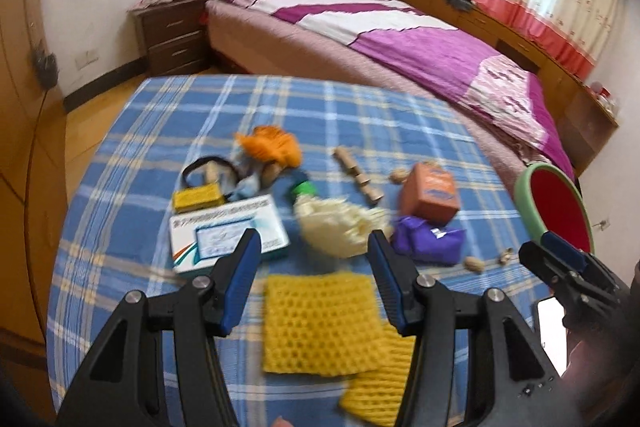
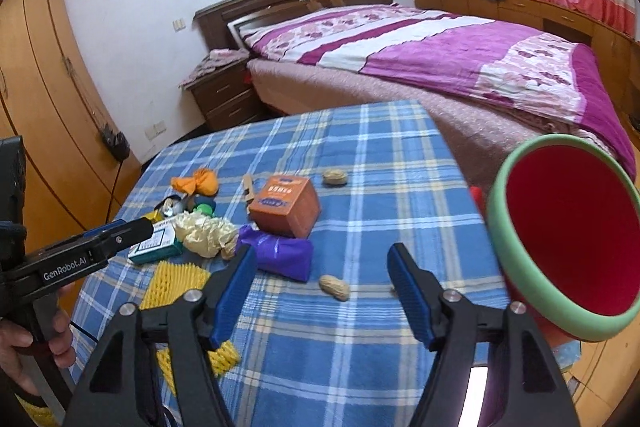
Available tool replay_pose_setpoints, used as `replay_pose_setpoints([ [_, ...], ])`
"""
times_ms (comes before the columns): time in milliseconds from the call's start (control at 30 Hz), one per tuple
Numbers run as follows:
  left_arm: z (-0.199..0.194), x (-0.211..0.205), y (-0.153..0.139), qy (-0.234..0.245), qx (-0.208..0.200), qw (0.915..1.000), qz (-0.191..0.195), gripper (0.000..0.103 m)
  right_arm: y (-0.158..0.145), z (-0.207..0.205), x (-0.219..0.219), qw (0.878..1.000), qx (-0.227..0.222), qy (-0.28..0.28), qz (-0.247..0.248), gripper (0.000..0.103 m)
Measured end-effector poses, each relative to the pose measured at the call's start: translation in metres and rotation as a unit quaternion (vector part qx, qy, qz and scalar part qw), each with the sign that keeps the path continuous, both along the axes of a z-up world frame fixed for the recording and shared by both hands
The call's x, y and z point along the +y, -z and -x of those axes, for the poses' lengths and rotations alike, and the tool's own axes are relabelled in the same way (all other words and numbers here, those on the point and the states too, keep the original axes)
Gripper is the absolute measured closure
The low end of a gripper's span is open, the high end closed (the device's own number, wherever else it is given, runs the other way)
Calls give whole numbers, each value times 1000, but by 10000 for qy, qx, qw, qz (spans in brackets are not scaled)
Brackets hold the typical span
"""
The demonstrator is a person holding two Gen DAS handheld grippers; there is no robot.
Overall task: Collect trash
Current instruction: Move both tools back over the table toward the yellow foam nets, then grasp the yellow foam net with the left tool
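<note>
Yellow foam netting [image 1: 320, 323] lies nearest on the blue checked table [image 1: 160, 131], straight below my left claw [image 1: 314, 259], which hangs wide apart with nothing in it. I judge the netting very light, soft and springy, so pinching one edge should do. Just beyond it the crumpled cream wrapper [image 1: 340, 227] looks weightless and crushable anywhere. The purple bag [image 2: 280, 253] is limp and likely slippery; a fold gives the best hold. Stiffer are the orange box [image 2: 286, 207] and the white-and-teal carton [image 1: 228, 231], best taken across their flat sides; their print is too blurred to read. A peanut [image 2: 334, 287] sits near my right claw [image 2: 320, 287], also wide and empty. At the far right, the red bin [image 2: 568, 239] with its green rim gapes. "GenRobot.AI" reads along my left claw's side.
</note>
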State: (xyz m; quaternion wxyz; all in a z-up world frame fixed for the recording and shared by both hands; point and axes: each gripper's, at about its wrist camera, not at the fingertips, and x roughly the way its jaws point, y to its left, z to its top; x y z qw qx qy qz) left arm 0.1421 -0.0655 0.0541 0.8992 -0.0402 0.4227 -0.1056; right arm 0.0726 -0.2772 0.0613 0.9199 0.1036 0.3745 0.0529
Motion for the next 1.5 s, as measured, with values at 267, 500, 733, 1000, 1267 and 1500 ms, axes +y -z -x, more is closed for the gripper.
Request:
replay_pose_setpoints([
  [267, 6, 19, 35, -163, 443, 9989, 64, 47, 18, -11, 16, 9994, 298, -183, 32, 29],
  [500, 14, 16, 51, -29, 600, 9982, -3, 47, 25, -5, 15, 9990, 431, -153, 0, 29],
  [733, 14, 9, 55, -16, 711, 9974, -115, 48, 29, 3, 12, 9988, 468, -110, 11, 28],
  [1000, 18, 6, 54, 0, 782, 9969, 34, 61, 36, -1, 6, 9983, 575, -22, 48, 29],
  [1267, 21, 3, 54, 241, 766, 9961, 375, 91, 43, -5, 8, 9974, 696, -92, 163, 42],
  [1500, 23, 7, 44, 268, 638, 9957, 617, 93, 39, -4, 15, 9977, 629, -235, 107, 42],
])
